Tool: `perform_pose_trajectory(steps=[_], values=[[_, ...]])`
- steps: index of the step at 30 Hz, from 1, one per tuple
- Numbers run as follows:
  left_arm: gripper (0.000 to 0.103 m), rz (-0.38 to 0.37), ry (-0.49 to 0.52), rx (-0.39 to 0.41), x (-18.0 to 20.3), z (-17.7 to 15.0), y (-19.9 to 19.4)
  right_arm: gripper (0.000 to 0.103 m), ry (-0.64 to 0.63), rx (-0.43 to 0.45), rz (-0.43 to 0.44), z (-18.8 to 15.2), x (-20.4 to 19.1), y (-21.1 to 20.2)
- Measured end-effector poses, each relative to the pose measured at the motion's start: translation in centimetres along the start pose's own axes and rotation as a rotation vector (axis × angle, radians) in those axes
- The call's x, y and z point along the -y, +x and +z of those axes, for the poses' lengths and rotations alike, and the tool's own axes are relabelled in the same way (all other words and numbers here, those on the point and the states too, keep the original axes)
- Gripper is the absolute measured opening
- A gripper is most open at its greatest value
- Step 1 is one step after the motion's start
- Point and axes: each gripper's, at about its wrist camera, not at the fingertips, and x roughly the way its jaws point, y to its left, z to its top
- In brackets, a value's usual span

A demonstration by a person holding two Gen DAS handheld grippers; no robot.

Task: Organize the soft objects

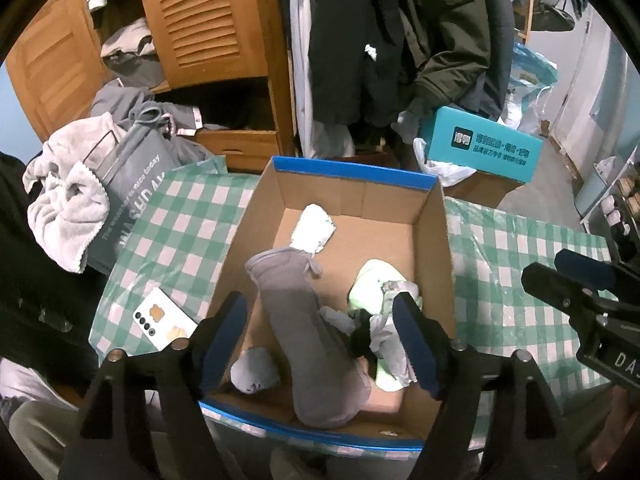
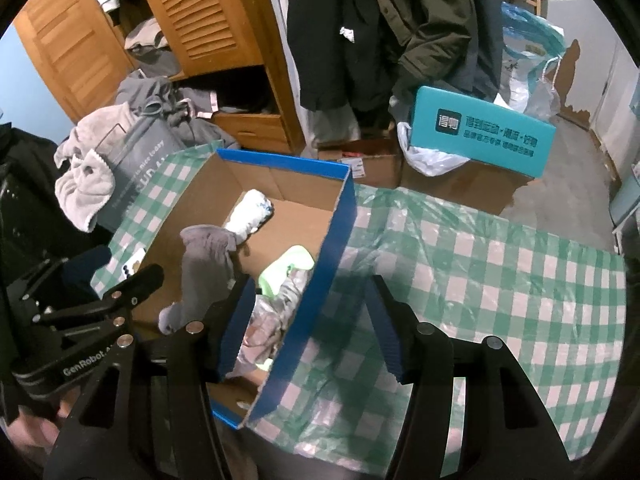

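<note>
A blue-edged cardboard box (image 1: pixel 352 174) stands on the green checked tablecloth (image 1: pixel 520 280). In it lie a long grey soft item (image 1: pixel 304 320), a white rolled cloth (image 1: pixel 312 230), a light green item (image 1: pixel 372 280), a grey-white crumpled cloth (image 1: pixel 390 340) and a small grey ball (image 1: pixel 256 372). My left gripper (image 1: pixel 320 340) is open and empty above the box, its fingers on either side of the grey item. My right gripper (image 2: pixel 308 328) is open and empty, astride the box's right wall (image 2: pixel 320 276). The grey item (image 2: pixel 204 264) shows in the right wrist view too.
A white phone (image 1: pixel 164 320) lies on the cloth left of the box. A grey bag (image 1: pixel 132 200) with a pale towel (image 1: pixel 68 204) stands at the left. A teal box (image 1: pixel 484 148), hanging coats (image 1: pixel 400 40) and a wooden wardrobe (image 1: pixel 200 20) are behind.
</note>
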Motion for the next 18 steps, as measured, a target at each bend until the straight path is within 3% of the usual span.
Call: perform_pose_trajectory(steps=[18], values=[[0.078,-0.022,0.055,-0.004,2.7,0.3,0.0,0.058,0.037,0.006,-0.031,-1.2,3.3,-1.3]])
